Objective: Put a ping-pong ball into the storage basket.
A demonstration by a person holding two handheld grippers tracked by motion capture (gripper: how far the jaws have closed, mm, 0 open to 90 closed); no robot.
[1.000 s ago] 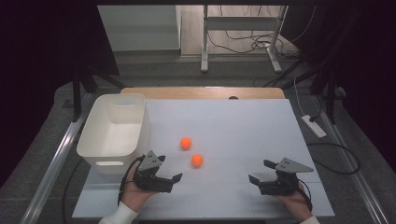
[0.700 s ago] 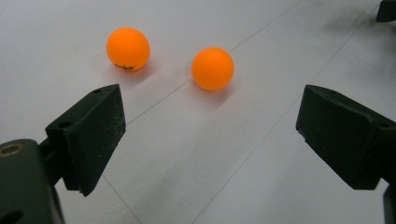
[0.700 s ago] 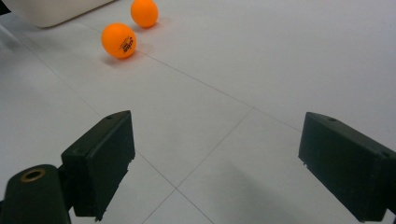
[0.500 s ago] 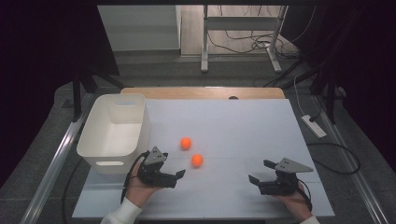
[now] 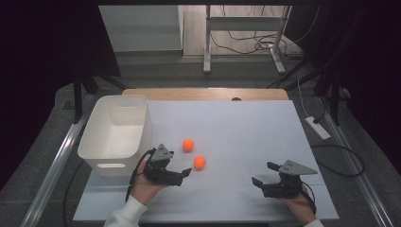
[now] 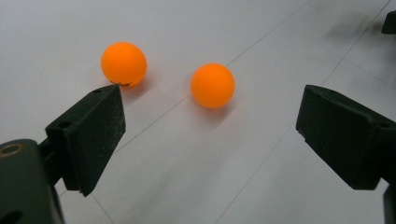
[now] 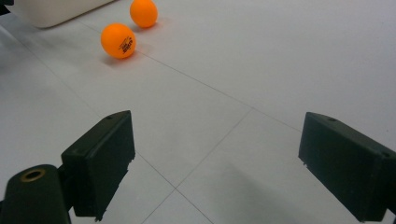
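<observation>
Near ball (image 5: 199, 162): orange sphere, no long axis; lies on white table (image 5: 246, 137), ahead of the left gripper (image 5: 182, 174), at 12 o'clock between its jaws, untouched.
Far ball (image 5: 188, 144): at 11 o'clock, beyond the left jaw.
Left jaws: wide, empty.
Right gripper (image 5: 261, 176): jaws wide, empty; balls well apart at 11 o'clock.
Bin (image 5: 101, 156): at table's 9 o'clock.

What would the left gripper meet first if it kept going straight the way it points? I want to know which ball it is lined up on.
Likely the nearer orange ball, ahead between the open left gripper's jaws; the farther ball lies off its line.
</observation>
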